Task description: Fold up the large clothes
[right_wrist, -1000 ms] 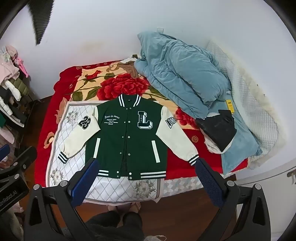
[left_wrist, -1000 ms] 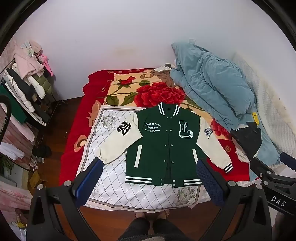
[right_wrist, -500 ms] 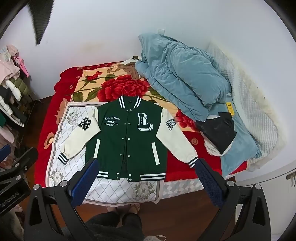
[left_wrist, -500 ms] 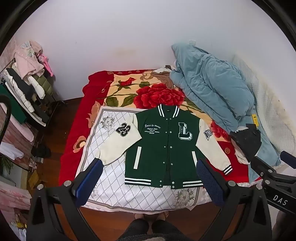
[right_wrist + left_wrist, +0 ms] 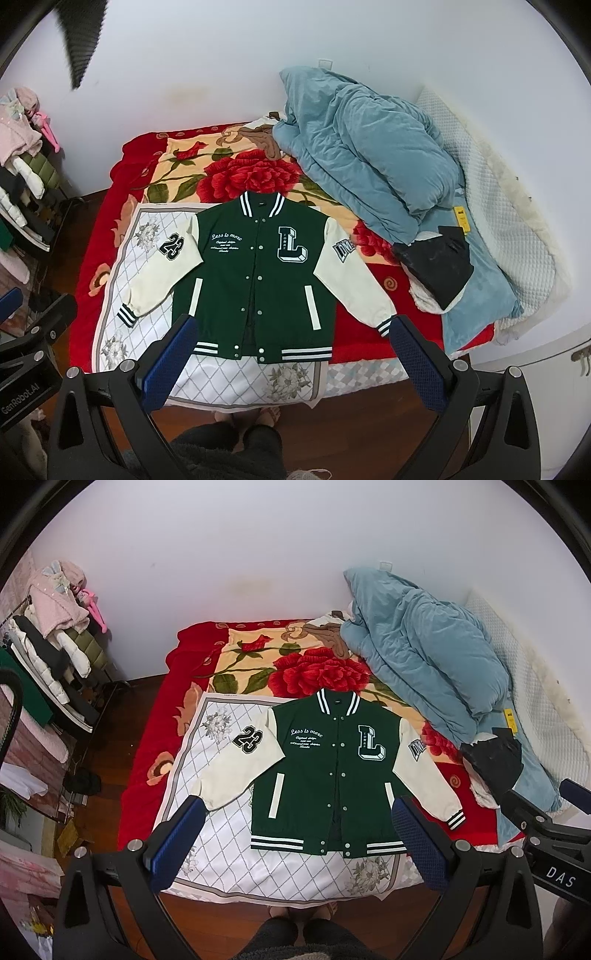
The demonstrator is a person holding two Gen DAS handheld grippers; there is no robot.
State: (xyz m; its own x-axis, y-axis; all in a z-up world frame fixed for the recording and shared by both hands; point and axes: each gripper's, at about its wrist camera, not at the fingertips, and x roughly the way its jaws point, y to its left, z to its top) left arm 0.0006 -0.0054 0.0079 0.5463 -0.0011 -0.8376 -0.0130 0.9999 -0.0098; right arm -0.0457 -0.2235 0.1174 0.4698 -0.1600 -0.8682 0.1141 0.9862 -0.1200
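Observation:
A green varsity jacket [image 5: 332,771] with cream sleeves, a white "L" and a "23" patch lies flat, front up and buttoned, on a white quilted cloth [image 5: 221,834] on the bed. It also shows in the right wrist view [image 5: 258,284]. Both sleeves are spread out to the sides. My left gripper [image 5: 299,838] is open and empty, held high above the jacket's hem. My right gripper [image 5: 291,354] is open and empty, also high above the hem.
A red rose blanket [image 5: 306,668] covers the bed. A heaped blue duvet [image 5: 424,653] and a black garment [image 5: 495,760] lie on the right. A loaded clothes rack [image 5: 48,657] stands on the left. My feet stand on the wooden floor [image 5: 351,424] at the bed's near edge.
Both grippers have risen or drawn back slightly, so the jacket sits a little higher in each view. The jacket has not moved and both grippers stay open.

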